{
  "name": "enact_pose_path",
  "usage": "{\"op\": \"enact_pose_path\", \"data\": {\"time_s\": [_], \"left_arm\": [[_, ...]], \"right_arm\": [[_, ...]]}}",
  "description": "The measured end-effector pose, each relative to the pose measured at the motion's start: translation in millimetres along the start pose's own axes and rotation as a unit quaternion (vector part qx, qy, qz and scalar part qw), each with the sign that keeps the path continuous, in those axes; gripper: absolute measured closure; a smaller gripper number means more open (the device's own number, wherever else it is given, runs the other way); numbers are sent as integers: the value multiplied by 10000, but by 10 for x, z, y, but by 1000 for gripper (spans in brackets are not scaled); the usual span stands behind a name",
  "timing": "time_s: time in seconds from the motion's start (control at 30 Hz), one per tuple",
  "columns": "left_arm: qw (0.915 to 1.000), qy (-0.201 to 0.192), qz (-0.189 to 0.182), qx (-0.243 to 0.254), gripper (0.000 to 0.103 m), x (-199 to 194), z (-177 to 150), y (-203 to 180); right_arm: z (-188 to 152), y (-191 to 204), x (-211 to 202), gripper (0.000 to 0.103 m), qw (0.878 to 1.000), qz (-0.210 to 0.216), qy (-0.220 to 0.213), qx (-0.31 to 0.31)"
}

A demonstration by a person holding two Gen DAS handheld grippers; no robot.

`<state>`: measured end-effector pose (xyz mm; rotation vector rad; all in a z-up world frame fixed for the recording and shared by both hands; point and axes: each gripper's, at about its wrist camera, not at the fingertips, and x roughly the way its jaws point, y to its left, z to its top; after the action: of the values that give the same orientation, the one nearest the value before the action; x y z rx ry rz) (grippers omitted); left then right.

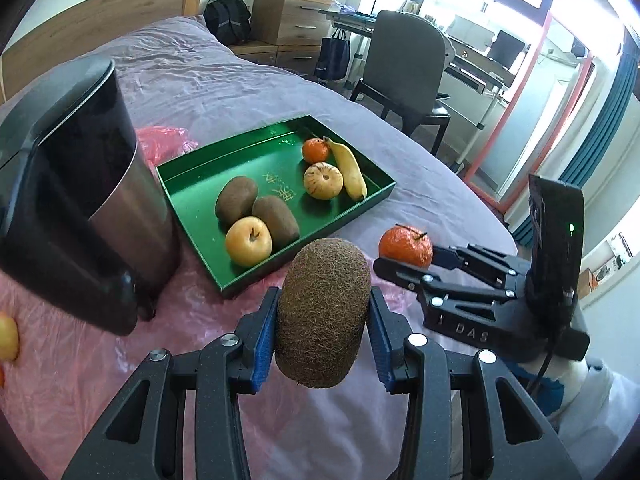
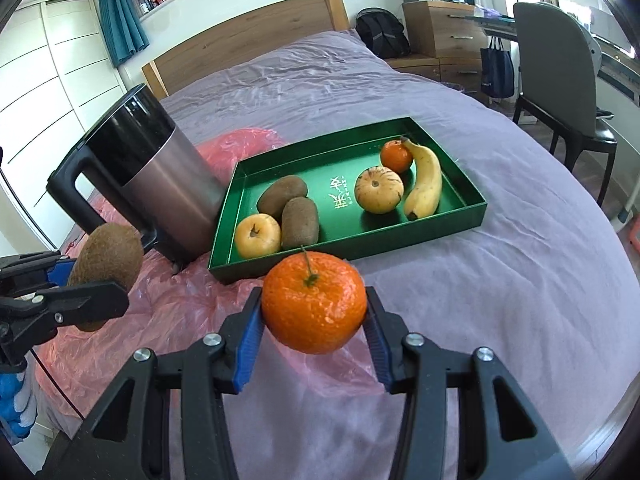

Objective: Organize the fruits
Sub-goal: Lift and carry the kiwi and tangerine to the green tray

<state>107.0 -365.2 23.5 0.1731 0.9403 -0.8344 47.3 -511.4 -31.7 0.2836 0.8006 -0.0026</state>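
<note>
Now both loads hang just short of the green tray (image 2: 460,216) on the bed — left fingers (image 1: 322,320) clamp a kiwi (image 1: 322,312), right fingers (image 2: 314,320) a mandarin (image 2: 314,302). Set kiwi beside the tray's two kiwis (image 2: 290,206), mandarin beside its small mandarin (image 2: 396,156) — low, gentle release.

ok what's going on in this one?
A person is sorting fruit on a bed with a claw in each hand. The left claw is shut on a kiwi, the right claw on a mandarin, both short of the green tray. The tray already holds two kiwis, a yellow apple, a striped round fruit, a small mandarin and a banana. A kettle stands beside it.
</note>
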Motion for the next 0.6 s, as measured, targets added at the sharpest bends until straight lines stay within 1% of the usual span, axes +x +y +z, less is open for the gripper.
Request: {"op": "enact_pose_path", "data": {"time_s": [0.13, 0.3, 0.4, 0.5, 0.6], "left_arm": [[9998, 8, 135, -113, 66, 253, 327, 45], [9985, -26, 429, -329, 66, 609, 753, 182], [9966, 0, 686, -449, 66, 854, 937, 281], [9937, 168, 892, -660, 66, 1171, 1090, 424], [9917, 270, 1118, -570, 66, 1410, 1170, 477]], "right_arm": [[158, -56, 184, 44, 10000, 87, -42, 14], [367, -132, 481, 44, 9998, 174, -91, 67], [472, -157, 659, 44, 9999, 118, -70, 2], [567, -164, 845, 44, 9998, -9, -11, -174], [624, -165, 1005, 44, 9994, -24, 84, -332]]}}
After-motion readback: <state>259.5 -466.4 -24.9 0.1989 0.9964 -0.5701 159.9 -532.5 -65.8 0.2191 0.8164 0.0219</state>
